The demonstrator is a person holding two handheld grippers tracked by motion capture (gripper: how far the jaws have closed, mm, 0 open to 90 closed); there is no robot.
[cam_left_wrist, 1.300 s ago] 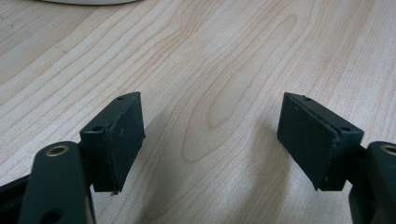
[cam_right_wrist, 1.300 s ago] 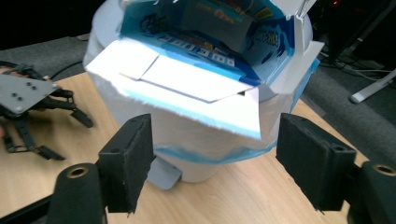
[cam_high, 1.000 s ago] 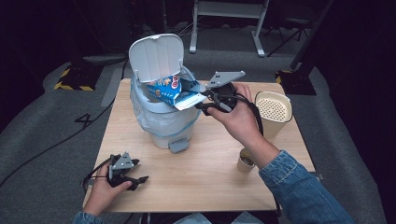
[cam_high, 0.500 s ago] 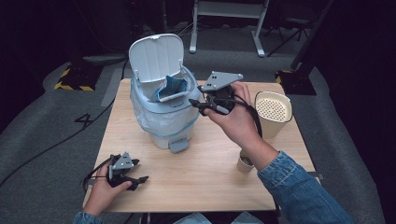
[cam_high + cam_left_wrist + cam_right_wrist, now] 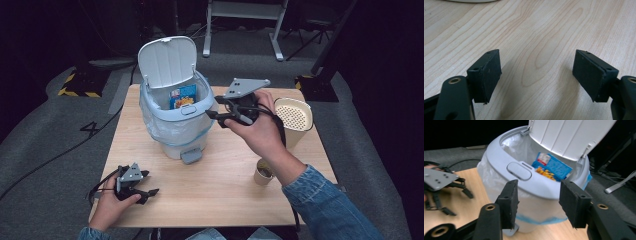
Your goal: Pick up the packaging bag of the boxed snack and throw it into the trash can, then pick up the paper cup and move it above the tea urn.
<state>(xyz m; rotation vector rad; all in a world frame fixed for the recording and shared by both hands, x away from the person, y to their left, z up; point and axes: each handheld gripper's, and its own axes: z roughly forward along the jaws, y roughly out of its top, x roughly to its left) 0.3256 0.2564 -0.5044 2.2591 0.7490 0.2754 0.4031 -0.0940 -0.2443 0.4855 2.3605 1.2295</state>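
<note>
**Snack packet lies in the bin; both tools hold nothing**

The blue packet (image 5: 182, 96) sits inside the small white bin (image 5: 176, 125), leaning against the far inner wall under the raised lid (image 5: 166, 61); the right gripper view shows it tilted, one corner up, with yellow snack pictures on its face and the clear bag liner (image 5: 524, 143) around it. The right gripper (image 5: 216, 116) hangs just beside the bin's rim, its jaws spread apart with nothing between them; in its own view the pads (image 5: 509, 202) frame the bin's front wall and the latch button (image 5: 519, 171). The left gripper (image 5: 148, 186) rests on the wooden table (image 5: 235, 195) near the front corner, well apart from the bin, jaws also wide and empty over bare wood.

By its look the packet is light, thin and crinkly; it probably bends at a touch, slips on glossy film, and crushes if squeezed hard. Should it need moving, the raised upper edge seems the best place to pinch, gently and across the flat faces. The bin itself looks like stiff, smooth plastic and light enough to skid; the lid would likely take a soft push on its top edge.

A paper cup (image 5: 263, 171) and a cream perforated container (image 5: 292, 120) stand to the right, apart from the bin.
</note>
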